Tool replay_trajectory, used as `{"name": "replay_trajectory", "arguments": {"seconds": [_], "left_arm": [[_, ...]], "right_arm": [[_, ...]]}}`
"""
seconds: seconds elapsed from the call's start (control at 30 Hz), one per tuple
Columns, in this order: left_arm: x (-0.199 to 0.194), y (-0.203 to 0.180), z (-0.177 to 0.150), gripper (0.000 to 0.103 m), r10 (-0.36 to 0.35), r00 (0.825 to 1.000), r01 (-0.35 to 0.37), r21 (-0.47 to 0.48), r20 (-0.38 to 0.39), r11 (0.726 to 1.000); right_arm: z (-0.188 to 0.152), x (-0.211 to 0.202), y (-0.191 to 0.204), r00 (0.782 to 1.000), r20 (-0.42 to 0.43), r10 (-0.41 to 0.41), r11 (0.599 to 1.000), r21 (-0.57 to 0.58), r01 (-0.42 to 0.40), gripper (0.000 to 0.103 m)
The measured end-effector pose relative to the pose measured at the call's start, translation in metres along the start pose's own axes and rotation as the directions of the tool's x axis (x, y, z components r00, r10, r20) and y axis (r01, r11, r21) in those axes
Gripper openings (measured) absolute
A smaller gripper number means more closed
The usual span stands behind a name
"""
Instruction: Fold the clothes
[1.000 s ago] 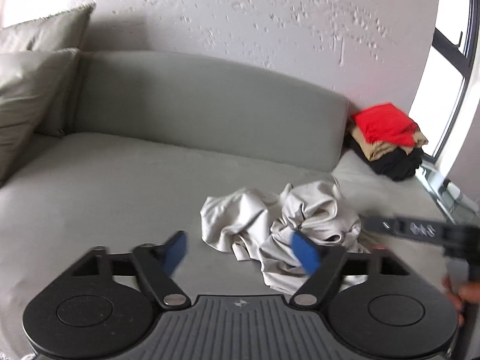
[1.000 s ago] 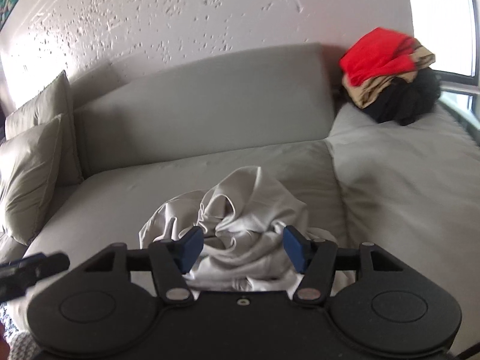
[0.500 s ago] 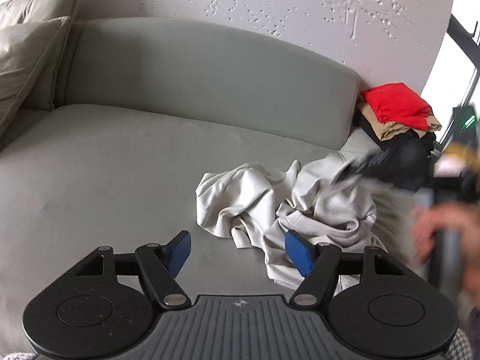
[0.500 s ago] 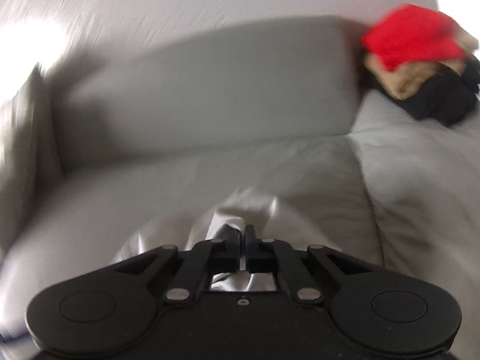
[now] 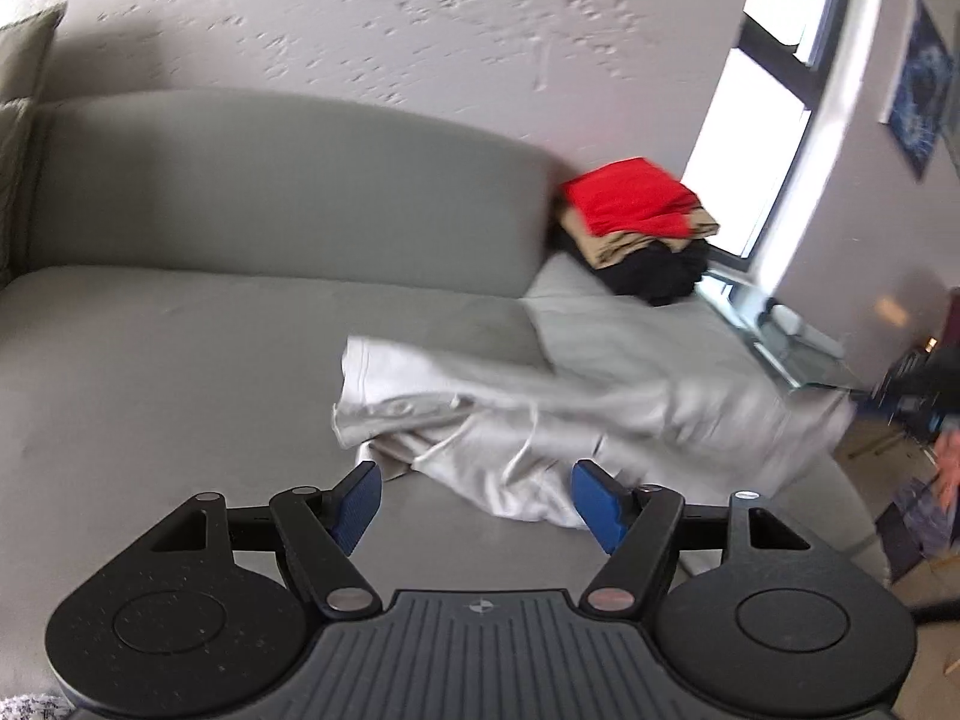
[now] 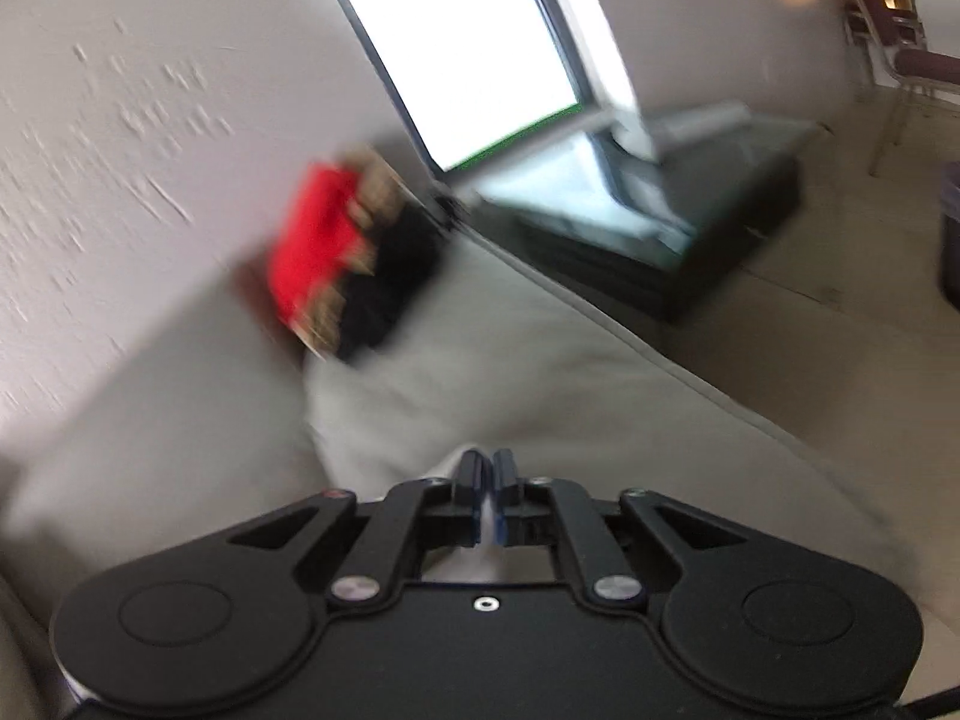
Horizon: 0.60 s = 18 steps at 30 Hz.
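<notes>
A light grey garment (image 5: 540,414) lies on the grey sofa seat (image 5: 180,348), stretched out toward the right. My left gripper (image 5: 474,495) is open just in front of its near edge, blue pads apart, empty. My right gripper (image 6: 487,474) is shut on a pale strip of the garment (image 6: 489,525); in the left wrist view it appears blurred at the far right (image 5: 912,390), pulling the cloth's end. The right wrist view is motion-blurred.
A stack of folded clothes, red over tan over black (image 5: 642,222), sits at the sofa's right end by the backrest; it also shows in the right wrist view (image 6: 342,258). A window (image 5: 756,138) and a glass side table (image 6: 630,222) lie beyond. Cushions (image 5: 18,120) at far left.
My right gripper closed on the garment and swung it to the right, stretching the crumpled heap out. My left gripper stayed open and shifted slightly right.
</notes>
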State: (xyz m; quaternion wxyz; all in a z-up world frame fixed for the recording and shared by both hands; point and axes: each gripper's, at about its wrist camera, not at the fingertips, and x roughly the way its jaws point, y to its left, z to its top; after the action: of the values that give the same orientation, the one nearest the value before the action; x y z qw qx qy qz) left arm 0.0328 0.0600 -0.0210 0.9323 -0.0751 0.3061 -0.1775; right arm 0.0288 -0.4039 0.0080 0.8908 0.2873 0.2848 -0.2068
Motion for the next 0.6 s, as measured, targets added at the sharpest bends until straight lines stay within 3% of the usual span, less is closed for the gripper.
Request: {"name": "replay_trajectory", "arguments": {"seconds": [0.07, 0.13, 0.23, 0.37, 0.47, 0.6], "left_arm": [[-0.005, -0.01, 0.004, 0.068, -0.02, 1.0, 0.02, 0.022, -0.004, 1.0], [-0.007, -0.021, 0.009, 0.069, -0.033, 0.999, 0.033, 0.046, -0.01, 0.998], [-0.005, -0.042, 0.012, 0.073, 0.007, 0.999, -0.004, 0.093, -0.033, 0.996], [0.018, -0.056, -0.001, 0.069, 0.044, 0.995, -0.034, 0.119, -0.084, 0.992], [0.03, -0.056, -0.016, 0.06, 0.048, 0.993, -0.038, 0.098, -0.105, 0.994], [0.039, -0.053, -0.028, 0.058, 0.046, 0.99, -0.034, 0.092, -0.135, 0.995]], "right_arm": [[-0.013, -0.005, -0.01, 0.998, -0.059, -0.004, 1.0, -0.018, 0.003, 0.021], [-0.024, -0.013, -0.004, 0.994, -0.086, 0.068, 0.997, -0.042, -0.072, 0.031], [-0.041, -0.009, 0.027, 0.971, -0.148, 0.187, 0.972, -0.114, -0.204, 0.032], [-0.068, 0.016, 0.068, 0.922, -0.252, 0.295, 0.91, -0.221, -0.351, 0.032], [-0.091, 0.044, 0.092, 0.908, -0.315, 0.278, 0.878, -0.299, -0.373, 0.032], [-0.105, 0.073, 0.108, 0.927, -0.32, 0.196, 0.862, -0.395, -0.318, 0.032]]}}
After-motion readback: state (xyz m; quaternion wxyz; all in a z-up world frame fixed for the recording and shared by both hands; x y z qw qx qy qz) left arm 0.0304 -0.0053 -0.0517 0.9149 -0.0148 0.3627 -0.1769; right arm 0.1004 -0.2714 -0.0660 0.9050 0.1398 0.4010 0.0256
